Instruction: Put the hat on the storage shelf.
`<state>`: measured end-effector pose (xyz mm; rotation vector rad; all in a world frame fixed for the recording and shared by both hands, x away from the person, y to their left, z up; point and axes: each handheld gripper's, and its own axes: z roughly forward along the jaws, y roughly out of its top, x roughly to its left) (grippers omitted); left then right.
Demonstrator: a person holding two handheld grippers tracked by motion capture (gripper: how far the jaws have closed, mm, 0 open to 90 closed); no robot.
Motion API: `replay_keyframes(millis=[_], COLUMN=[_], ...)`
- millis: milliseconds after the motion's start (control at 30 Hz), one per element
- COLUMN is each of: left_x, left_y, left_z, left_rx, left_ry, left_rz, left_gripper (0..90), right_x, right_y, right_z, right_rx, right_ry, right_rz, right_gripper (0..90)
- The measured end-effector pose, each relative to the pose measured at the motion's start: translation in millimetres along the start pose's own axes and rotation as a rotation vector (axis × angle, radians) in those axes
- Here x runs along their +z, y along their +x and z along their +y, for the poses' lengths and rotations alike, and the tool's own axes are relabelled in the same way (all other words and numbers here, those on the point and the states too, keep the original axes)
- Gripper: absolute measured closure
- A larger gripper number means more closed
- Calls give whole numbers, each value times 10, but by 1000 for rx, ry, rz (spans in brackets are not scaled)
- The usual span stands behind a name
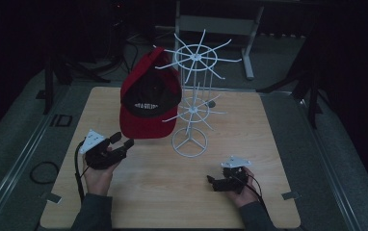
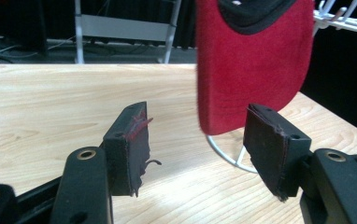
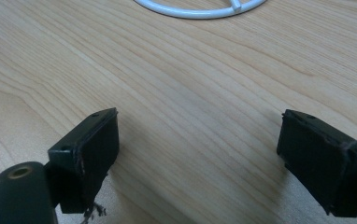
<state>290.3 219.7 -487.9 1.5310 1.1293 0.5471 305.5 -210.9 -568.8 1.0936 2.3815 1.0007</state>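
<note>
A red-and-black baseball cap (image 1: 149, 98) hangs on the white wire rack (image 1: 191, 103); its lettering is unreadable. Left gripper (image 2: 200, 154) and right gripper (image 3: 197, 154) fingers gape empty above the wooden desk (image 1: 172, 192).

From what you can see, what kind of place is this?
Probably a dim lab or recording studio: a wooden table stands alone among dark curtains, with metal frame legs behind, and a red cap hanging on a white wire rack.

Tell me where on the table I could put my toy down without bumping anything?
The wooden table is bare on its right side, beyond the white wire rack, and along the near edge between the left gripper and right gripper. The far left corner is free too. Around the hanging red cap and the rack's ring base it is crowded.
</note>
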Motion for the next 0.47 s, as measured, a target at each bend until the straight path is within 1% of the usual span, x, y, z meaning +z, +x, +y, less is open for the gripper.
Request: replay_keyframes(millis=[133,267,467], left_x=[-24,-66,-107], left_y=[53,126,180], left_z=[-10,-12,-6], left_rx=[-10,-34,-48], left_ry=[4,-2,-12], left_rz=[20,35,43], left_gripper=[405,404,401], right_x=[0,0,0], right_y=[0,-1,-1], right_z=[-1,-1,-1], right_rx=[-1,-1,-1], right_ry=[0,-1,-1], right_rz=[0,0,0], right_gripper=[128,128,128])
